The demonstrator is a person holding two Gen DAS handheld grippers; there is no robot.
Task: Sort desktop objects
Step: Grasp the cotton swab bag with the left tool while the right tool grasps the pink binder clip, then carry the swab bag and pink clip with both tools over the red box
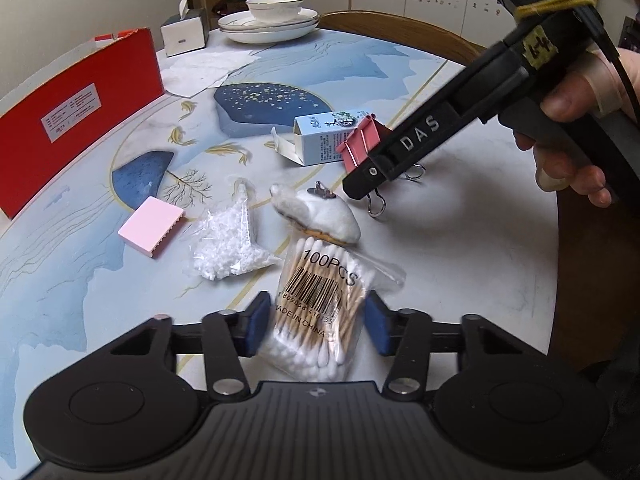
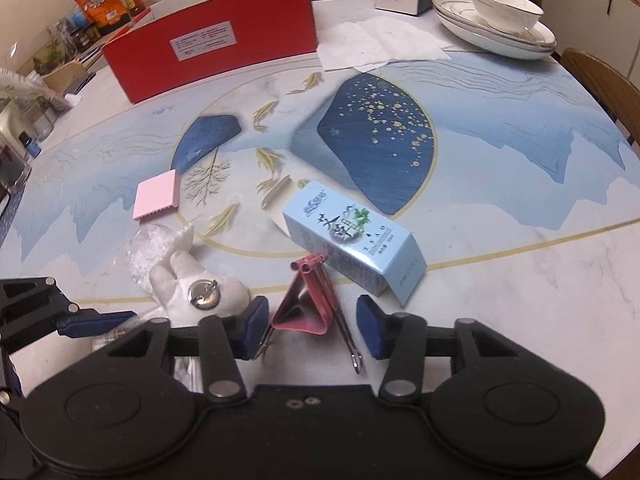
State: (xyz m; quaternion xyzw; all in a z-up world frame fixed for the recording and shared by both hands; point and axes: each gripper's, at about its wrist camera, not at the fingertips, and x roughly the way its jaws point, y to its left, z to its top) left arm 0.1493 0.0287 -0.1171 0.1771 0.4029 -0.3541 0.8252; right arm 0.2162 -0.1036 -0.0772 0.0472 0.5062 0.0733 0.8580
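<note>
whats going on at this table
A person is sorting small items on a patterned table, a hand-held gripper in each hand. The left hand-held gripper has its pads on either side of a bag of cotton swabs. The right hand-held gripper straddles a pink binder clip, with gaps at both pads. A plush toy, bead bag, pink pad and blue carton lie loose; the red box waits behind.

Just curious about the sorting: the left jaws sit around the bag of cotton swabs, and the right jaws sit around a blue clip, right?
Nearly. The binder clip is pink, not blue, as the right wrist view shows. The bag of cotton swabs part is right.
</note>
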